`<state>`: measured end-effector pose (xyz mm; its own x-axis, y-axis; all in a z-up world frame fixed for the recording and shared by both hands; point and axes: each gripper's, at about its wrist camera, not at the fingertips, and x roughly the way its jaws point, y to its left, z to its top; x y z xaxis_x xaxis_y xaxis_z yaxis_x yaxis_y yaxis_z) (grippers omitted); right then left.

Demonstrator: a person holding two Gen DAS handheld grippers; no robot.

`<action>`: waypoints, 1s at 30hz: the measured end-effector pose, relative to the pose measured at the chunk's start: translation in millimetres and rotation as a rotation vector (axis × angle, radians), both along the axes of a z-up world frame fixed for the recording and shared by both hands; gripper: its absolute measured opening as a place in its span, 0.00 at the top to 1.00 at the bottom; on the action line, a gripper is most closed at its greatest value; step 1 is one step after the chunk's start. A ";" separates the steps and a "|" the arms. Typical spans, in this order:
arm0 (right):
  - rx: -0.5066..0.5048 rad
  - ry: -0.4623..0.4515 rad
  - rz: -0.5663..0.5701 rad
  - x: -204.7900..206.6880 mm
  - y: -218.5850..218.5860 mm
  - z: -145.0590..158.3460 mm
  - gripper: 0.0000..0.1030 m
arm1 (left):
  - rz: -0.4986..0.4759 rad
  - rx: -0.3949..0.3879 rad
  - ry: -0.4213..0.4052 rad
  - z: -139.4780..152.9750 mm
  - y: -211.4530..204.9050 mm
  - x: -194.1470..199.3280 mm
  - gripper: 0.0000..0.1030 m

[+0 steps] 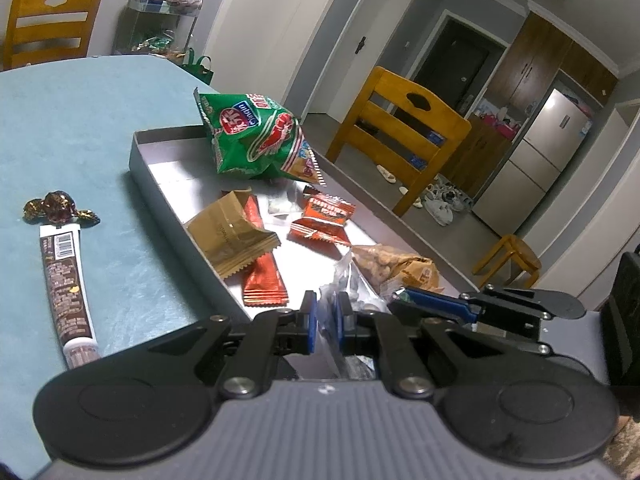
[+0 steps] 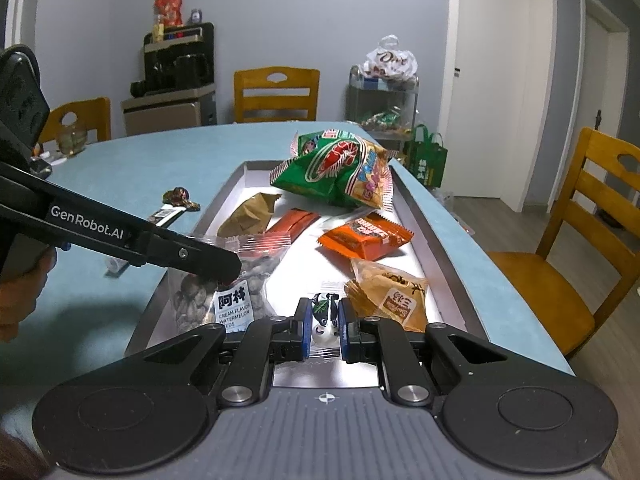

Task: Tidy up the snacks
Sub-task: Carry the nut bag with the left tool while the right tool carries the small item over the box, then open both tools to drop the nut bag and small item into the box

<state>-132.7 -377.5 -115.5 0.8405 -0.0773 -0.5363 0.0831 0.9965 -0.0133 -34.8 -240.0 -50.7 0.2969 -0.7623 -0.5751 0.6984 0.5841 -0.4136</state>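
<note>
My left gripper (image 1: 326,320) is shut on the top edge of a clear bag of watermelon seeds (image 2: 236,296), which hangs over the near left part of the grey tray (image 2: 424,224). From the right wrist view the left gripper (image 2: 228,272) reaches in from the left. My right gripper (image 2: 324,320) is shut on a small panda-print candy (image 2: 325,314) low over the tray's near end. In the left wrist view the right gripper (image 1: 404,295) lies just to the right of the left one. In the tray lie a green shrimp-chip bag (image 2: 340,168), orange wafer packs (image 2: 366,236), a red stick pack (image 2: 294,224), brown packets (image 2: 248,212) and a yellow pastry pack (image 2: 394,300).
A brown stick pack (image 1: 66,280) and a foil-wrapped candy (image 1: 58,208) lie on the blue tablecloth (image 1: 80,128) left of the tray. Wooden chairs (image 2: 580,240) stand around the table. A person's hand (image 2: 24,292) holds the left gripper. A small cart (image 2: 380,100) with bags stands behind.
</note>
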 end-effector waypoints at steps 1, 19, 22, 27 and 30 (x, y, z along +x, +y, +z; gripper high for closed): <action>0.001 0.003 0.000 0.4 -0.1 -0.1 0.85 | 0.002 0.005 -0.002 -0.7 -0.3 0.4 0.97; 0.011 -0.002 0.003 2.7 -0.9 -0.3 0.84 | 0.064 0.037 -0.053 2.7 5.8 8.2 0.94; 0.011 -0.005 0.005 2.3 0.5 0.9 0.84 | 0.072 0.039 -0.066 5.5 8.0 9.0 0.93; 0.008 -0.006 0.009 2.3 3.2 2.0 0.84 | 0.108 0.025 -0.106 13.5 14.9 8.3 0.66; 0.006 -0.010 0.010 2.7 4.6 3.6 0.84 | 0.121 0.010 -0.122 18.3 20.9 8.0 0.60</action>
